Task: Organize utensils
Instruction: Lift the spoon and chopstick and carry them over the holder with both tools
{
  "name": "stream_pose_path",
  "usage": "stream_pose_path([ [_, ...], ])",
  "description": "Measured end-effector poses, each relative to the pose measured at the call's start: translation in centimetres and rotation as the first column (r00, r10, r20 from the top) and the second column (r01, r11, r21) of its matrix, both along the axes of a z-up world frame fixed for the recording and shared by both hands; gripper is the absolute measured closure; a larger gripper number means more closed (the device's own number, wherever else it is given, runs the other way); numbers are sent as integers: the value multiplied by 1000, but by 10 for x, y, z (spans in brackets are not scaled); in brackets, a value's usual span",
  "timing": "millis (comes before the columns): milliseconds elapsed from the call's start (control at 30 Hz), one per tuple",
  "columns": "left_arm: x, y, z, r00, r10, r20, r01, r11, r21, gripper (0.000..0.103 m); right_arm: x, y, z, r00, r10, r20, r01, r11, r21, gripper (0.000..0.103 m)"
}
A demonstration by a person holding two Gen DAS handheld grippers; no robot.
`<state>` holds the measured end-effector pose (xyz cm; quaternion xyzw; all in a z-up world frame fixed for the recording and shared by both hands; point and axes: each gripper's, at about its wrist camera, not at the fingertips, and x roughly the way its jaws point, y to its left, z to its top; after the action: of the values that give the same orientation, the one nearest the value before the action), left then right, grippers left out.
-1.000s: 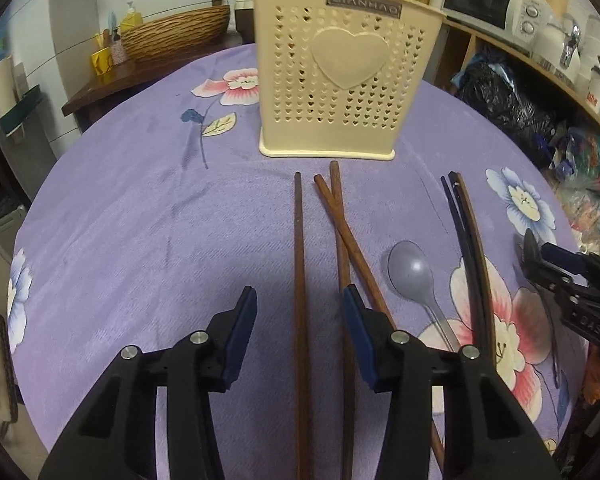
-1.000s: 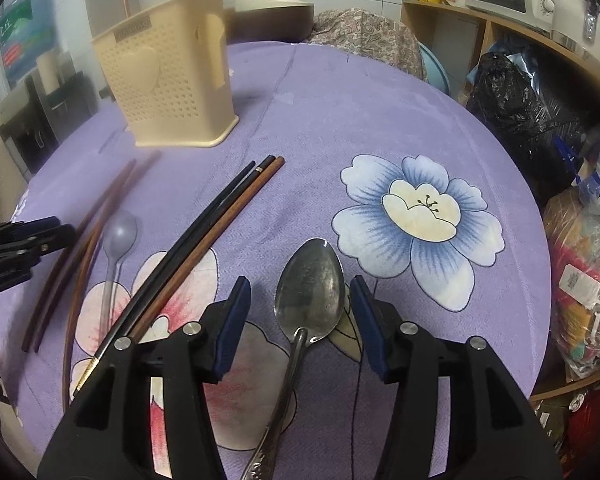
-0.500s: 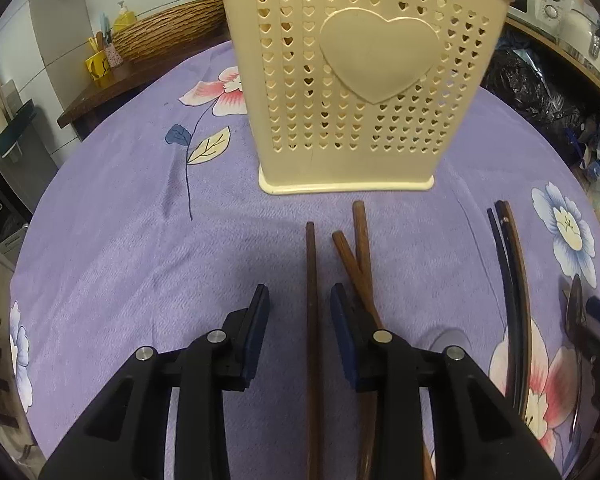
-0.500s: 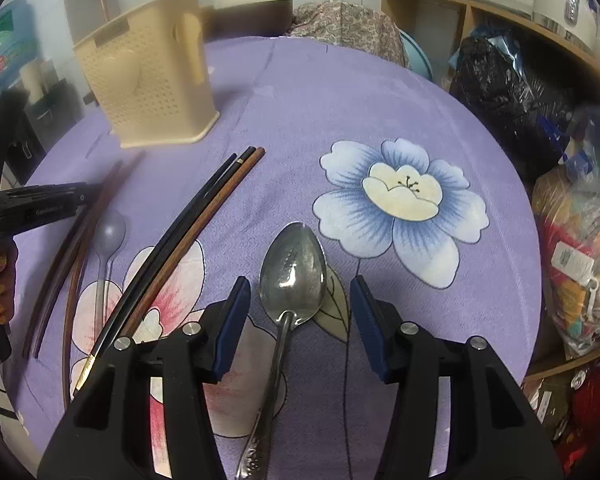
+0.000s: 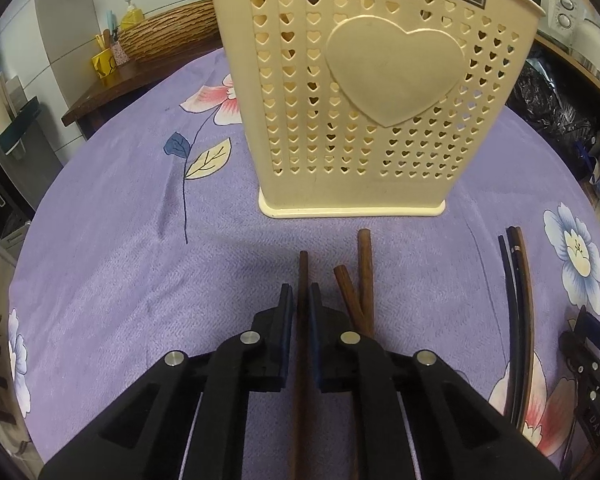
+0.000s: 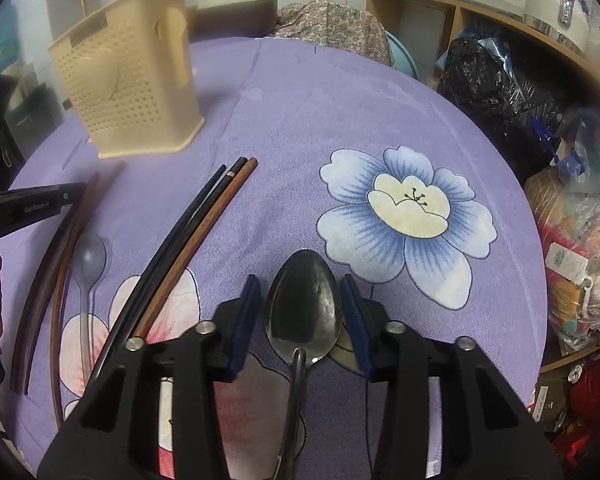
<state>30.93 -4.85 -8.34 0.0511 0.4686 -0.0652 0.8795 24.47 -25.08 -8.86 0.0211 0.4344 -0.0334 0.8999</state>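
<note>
A: Two grippers are working at once. The left gripper (image 5: 300, 300) is clamping its blue pads on a single brown chopstick (image 5: 303, 264) lying on the purple tablecloth (image 5: 120, 280), just in front of the cream holder (image 5: 364, 92).

B: And the right gripper (image 6: 300, 308)?

A: Its jaws have just been narrowing around the metal spoon (image 6: 304, 304), but gaps are showing on both sides of the bowl, so nothing is being held there yet.

B: How should the left be proceeding?

A: I'd be lifting straight and slowly; a thin round stick is likely pivoting between flat pads. Tilting it upright before lowering it into the holder seems wise.

B: Materials?

A: Smooth dark wood beside two crossed chopsticks (image 5: 358, 292); the holder is rigid plastic, pierced with little hearts. The spoon is glossy and curved, probably slippery, so gripping its narrow neck looks safer.
</note>
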Motion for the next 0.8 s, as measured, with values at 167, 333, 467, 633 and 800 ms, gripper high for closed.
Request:
stream_pose_path([
  [167, 4, 2, 0, 1000, 3, -1, -3, 1000, 0, 96, 0, -2, 1, 1000, 8, 4, -8, 1000, 6, 65],
  [333, 4, 4, 1, 1000, 5, -1, -5, 1000, -22, 96, 0, -8, 3, 1000, 20, 6, -21, 997, 71, 65],
  [467, 4, 13, 14, 999, 8, 32, -6, 998, -65, 96, -2, -10, 15, 999, 42, 31, -45, 994, 103, 65],
  [633, -9, 27, 51, 993, 6, 117, 9, 993, -121, 96, -2, -15, 41, 993, 88, 75, -100, 979, 179, 65],
  [800, -29, 43, 102, 971, 19, 237, 21, 986, -165, 96, -4, -12, 73, 982, 126, 141, -150, 973, 177, 65],
])
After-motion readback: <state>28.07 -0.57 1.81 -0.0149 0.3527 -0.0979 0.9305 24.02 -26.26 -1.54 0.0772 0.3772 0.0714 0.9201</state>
